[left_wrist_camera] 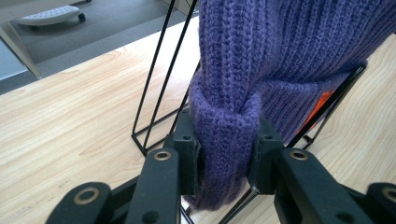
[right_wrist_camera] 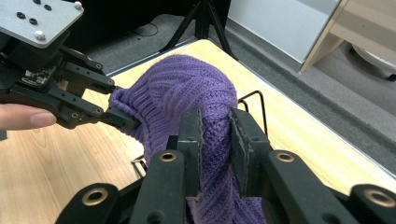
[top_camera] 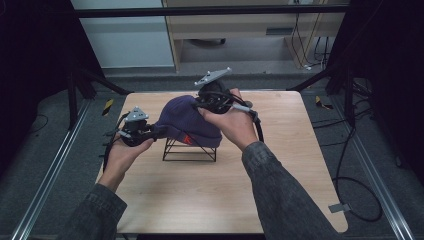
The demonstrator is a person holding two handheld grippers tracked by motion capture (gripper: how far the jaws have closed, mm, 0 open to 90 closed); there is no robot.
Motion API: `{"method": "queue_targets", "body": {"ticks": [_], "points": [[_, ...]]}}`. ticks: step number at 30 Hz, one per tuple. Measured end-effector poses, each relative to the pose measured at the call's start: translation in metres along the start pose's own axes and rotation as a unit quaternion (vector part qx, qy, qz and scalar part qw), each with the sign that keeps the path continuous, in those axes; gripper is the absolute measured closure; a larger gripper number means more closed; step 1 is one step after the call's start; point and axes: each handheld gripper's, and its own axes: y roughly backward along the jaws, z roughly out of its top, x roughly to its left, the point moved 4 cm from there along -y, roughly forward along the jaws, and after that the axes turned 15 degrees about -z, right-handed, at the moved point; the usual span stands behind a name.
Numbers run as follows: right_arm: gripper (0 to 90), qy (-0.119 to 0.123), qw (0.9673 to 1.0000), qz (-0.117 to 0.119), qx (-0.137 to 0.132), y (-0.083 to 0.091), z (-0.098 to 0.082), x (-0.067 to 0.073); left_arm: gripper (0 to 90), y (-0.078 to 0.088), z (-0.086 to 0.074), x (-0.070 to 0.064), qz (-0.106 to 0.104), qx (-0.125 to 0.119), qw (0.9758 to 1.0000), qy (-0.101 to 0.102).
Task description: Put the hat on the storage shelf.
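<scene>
A purple knitted hat [top_camera: 187,120] hangs over a black wire stand [top_camera: 190,152] in the middle of the table. My left gripper [top_camera: 159,131] holds the hat's left rim, its jaws shut on a bunched fold of the cuff [left_wrist_camera: 224,135]. My right gripper [top_camera: 200,102] comes in from the hat's far right side and is shut on a pinch of knit [right_wrist_camera: 215,140]. In the right gripper view the left gripper [right_wrist_camera: 126,119] shows at the left, clamped on the hat's edge. An orange label [left_wrist_camera: 320,107] peeks out beside the stand's wire.
The light wooden table [top_camera: 280,165] has bare room in front of and to the right of the stand. A black cable [top_camera: 350,165] trails on the floor at the right. Metal rails [top_camera: 45,175] run along the table's sides.
</scene>
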Motion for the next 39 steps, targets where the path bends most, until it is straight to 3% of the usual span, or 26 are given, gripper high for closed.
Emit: {"method": "queue_targets", "body": {"ticks": [28, 39], "points": [[77.4, 0.025, 0.9991, 0.025, 0.024, -0.028, -0.013, 0.03, 67.0, -0.01, -0.048, 0.01, -0.01, 0.016, 0.9993, 0.032], [79.1, 0.036, 0.9983, 0.027, 0.038, -0.032, -0.017, 0.036, 62.2, -0.013, -0.057, 0.013, -0.007, 0.01, 0.999, 0.043]]}}
